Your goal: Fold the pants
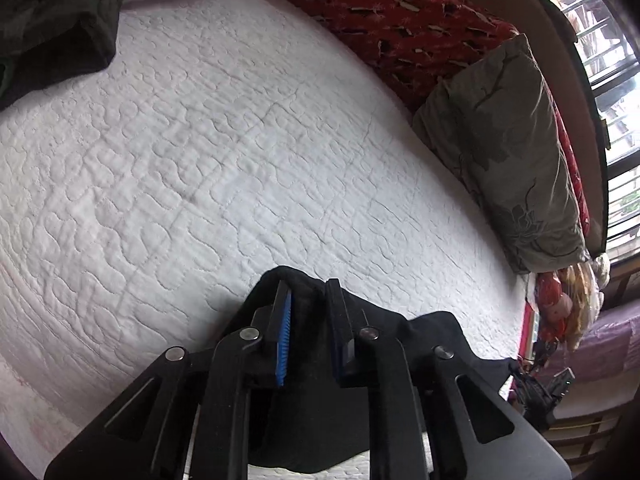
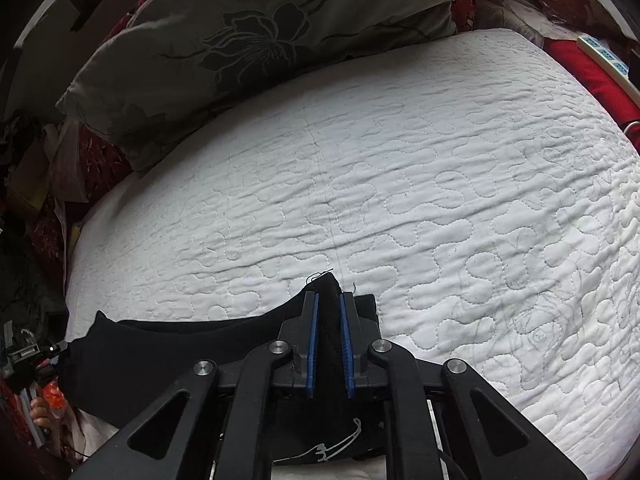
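Note:
The black pants [image 1: 432, 340] hang stretched between my two grippers, just above a white quilted bed [image 1: 240, 152]. My left gripper [image 1: 310, 292] is shut on one bunched corner of the black fabric. In the right wrist view my right gripper [image 2: 330, 300] is shut on another corner of the pants [image 2: 160, 356], and the cloth runs off to the left toward the other gripper [image 2: 36, 356]. A small white logo [image 2: 332, 448] shows on the fabric under the right gripper.
A grey floral pillow [image 1: 512, 152] [image 2: 248, 40] lies along the bed's edge on a red patterned blanket [image 1: 404, 28]. Dark clothing [image 1: 52, 16] is heaped at the far left corner. A window [image 1: 612, 80] is behind the pillow. A power strip [image 2: 604, 56] lies at the far right.

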The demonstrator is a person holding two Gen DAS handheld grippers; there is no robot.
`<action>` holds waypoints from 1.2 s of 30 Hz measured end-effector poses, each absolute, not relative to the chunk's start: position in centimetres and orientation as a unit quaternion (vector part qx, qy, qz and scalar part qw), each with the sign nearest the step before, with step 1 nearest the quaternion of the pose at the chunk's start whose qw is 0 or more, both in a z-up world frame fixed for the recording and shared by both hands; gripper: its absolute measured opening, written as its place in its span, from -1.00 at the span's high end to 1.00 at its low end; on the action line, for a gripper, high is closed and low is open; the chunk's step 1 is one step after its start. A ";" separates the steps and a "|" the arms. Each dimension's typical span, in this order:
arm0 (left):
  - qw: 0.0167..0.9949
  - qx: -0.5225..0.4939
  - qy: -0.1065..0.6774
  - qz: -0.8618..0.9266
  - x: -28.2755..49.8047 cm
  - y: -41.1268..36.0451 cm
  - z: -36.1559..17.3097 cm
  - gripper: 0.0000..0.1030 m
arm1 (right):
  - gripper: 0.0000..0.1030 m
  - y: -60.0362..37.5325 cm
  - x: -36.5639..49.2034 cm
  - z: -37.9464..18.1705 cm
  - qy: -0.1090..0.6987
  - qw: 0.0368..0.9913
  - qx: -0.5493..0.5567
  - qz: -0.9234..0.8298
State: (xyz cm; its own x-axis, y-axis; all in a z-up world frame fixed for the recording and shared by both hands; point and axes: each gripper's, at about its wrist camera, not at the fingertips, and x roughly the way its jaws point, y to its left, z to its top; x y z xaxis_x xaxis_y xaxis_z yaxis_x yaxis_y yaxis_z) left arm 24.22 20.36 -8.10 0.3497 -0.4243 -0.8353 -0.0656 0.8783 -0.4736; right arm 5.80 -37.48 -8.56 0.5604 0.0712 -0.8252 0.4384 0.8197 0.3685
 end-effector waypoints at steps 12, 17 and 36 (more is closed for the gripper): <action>0.771 -0.245 0.582 -0.085 24.1 22.4 -10.7 0.54 | 0.72 -39.5 3.9 -11.7 0.439 0.813 0.358 -0.134; 0.758 -0.264 0.590 -0.092 23.1 23.1 -10.9 0.36 | 0.65 -39.4 3.3 -8.8 0.415 0.833 0.337 -0.144; 0.771 -0.204 0.596 -0.099 18.4 20.7 -11.0 0.00 | 0.15 -13.2 20.2 -7.8 0.540 0.806 0.129 0.206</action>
State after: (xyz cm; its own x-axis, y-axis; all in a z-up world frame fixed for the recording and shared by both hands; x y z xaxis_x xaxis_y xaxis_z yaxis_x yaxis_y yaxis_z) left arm 18.38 20.69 -11.03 0.2708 -0.3962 -0.8773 -0.0900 0.8970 -0.4328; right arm 20.22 -13.20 -7.78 0.3323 0.4715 -0.8169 -0.1938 0.8817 0.4301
